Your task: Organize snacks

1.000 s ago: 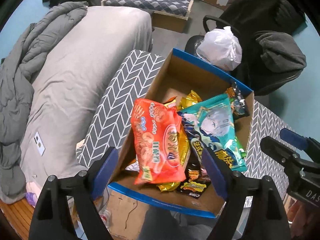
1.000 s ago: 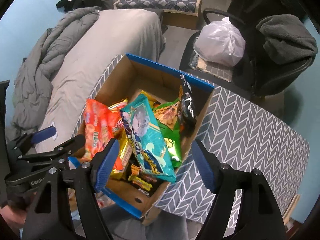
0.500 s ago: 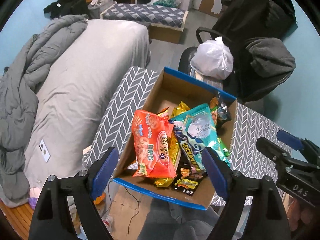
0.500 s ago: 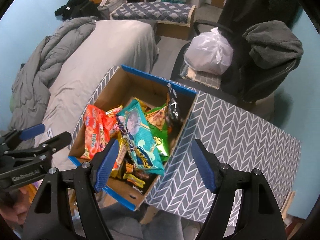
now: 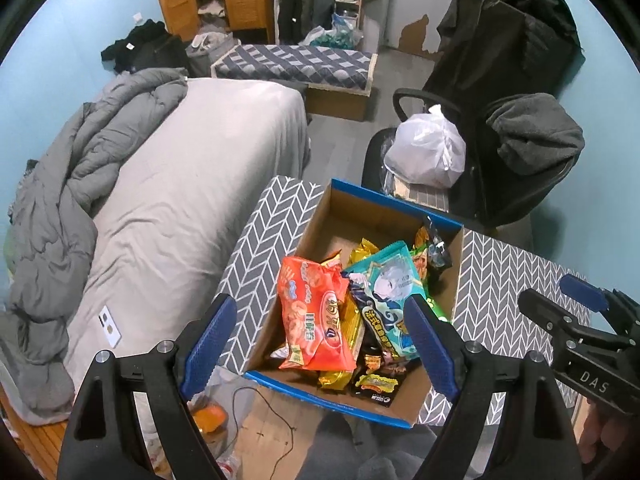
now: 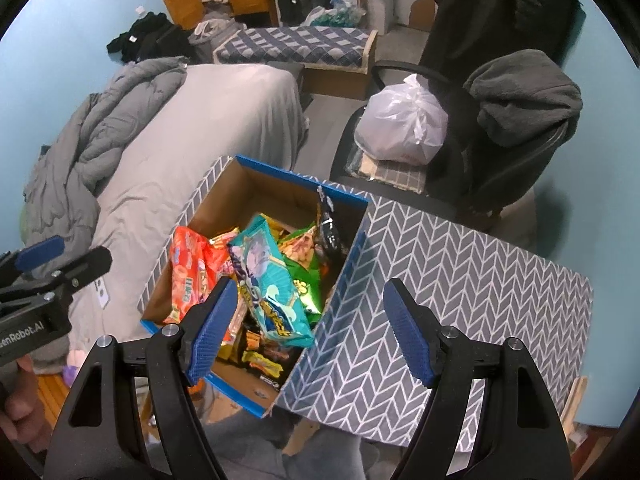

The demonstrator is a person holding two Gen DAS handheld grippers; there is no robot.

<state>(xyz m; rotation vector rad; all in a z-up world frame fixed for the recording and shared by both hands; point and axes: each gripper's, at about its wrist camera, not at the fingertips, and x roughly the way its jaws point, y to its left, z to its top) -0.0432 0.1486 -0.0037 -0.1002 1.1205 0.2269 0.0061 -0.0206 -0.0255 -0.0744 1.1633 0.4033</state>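
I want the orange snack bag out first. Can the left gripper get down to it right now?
Probably yes. The orange snack bag lies on top of the pile at the left side of the open cardboard box, with nothing covering it. The left gripper hangs above it with jaws wide and empty.

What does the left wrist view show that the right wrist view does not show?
Only the left wrist view shows the black cable on the floor beside the box.

Only the right wrist view shows the far right edge of the table against the blue wall.

Both show the cardboard box, the orange snack bag, the teal snack bag, the white plastic bag on the chair and the grey bed.
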